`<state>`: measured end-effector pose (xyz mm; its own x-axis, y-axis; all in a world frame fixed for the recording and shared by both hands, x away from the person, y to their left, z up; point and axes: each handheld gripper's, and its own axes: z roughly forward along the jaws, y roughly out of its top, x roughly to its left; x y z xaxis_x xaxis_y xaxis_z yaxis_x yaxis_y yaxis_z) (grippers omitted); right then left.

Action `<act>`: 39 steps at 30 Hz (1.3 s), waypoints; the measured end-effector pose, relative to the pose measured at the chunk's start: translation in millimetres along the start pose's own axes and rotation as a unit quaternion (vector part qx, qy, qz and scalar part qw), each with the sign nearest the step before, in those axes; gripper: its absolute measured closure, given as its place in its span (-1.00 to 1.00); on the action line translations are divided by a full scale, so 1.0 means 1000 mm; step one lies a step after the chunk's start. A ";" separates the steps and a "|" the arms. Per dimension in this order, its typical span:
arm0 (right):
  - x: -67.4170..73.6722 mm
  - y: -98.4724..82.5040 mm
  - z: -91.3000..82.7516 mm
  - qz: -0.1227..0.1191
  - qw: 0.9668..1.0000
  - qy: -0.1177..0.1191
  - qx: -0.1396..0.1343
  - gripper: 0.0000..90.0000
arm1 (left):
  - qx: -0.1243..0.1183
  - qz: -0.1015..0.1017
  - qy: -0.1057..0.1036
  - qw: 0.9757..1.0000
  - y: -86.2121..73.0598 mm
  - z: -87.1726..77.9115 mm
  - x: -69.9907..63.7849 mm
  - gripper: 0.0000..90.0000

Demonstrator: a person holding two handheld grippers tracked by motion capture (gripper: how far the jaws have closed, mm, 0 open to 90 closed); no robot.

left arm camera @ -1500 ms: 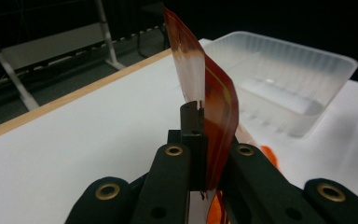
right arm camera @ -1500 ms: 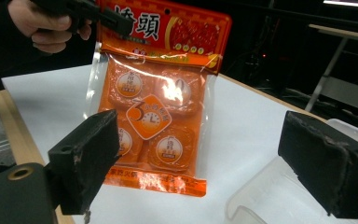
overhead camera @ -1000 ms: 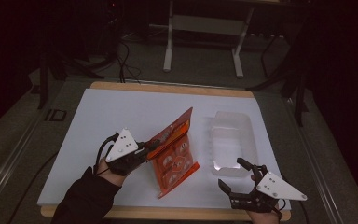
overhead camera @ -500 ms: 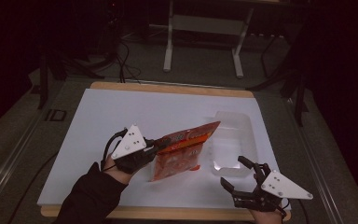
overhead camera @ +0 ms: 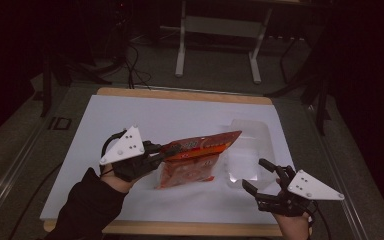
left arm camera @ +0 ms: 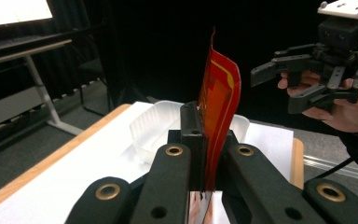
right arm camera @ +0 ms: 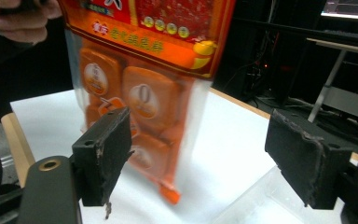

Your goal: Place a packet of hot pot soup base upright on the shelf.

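Snack bag (overhead camera: 194,159): an orange printed pouch with small wrapped pieces inside, it sat in the centre of the high view, lifted and tilted, its top edge reaching toward the clear plastic tray (overhead camera: 250,150) at centre right.
Handling: it looked light and limp, a crinkly film likely to slip and sag; the loose pieces inside would probably shift. The flat sealed edge seemed the safest place to grip, since the belly would give under the pads.
Left gripper (left arm camera: 204,140): its jaws were clenched on the bag's edge, the film standing up between them in the left gripper view.
Left hand pose: it came in from the lower left of the high view, forearm angled toward the centre, gripper pointing right.
Right gripper (overhead camera: 267,181): its jaws stood wide apart and held nothing, at the lower right of the high view, near the tray.
Table (overhead camera: 130,115): white top, wooden rim.
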<state>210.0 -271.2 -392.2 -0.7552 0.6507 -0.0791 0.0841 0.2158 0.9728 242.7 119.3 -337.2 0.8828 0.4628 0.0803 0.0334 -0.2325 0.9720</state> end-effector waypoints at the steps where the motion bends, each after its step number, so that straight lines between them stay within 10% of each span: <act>1: -0.001 0.001 0.000 -0.002 1.000 0.004 0.001 -0.46 | -0.002 0.001 0.001 1.000 0.001 -0.001 0.000 1.00; 23: -0.009 0.048 0.042 -0.034 0.994 0.098 0.021 -0.44 | -0.010 -0.008 -0.049 0.999 -0.001 -0.015 0.003 1.00; 39: 0.000 0.056 0.069 -0.028 0.982 0.188 0.011 -0.06 | -0.017 -0.011 -0.065 0.998 -0.002 -0.006 -0.002 1.00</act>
<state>259.2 -208.7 -353.1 -0.9450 0.3245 -0.0417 0.0475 0.2621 0.9639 238.0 123.4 -337.9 0.9356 0.3516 0.0325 0.0390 -0.1942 0.9802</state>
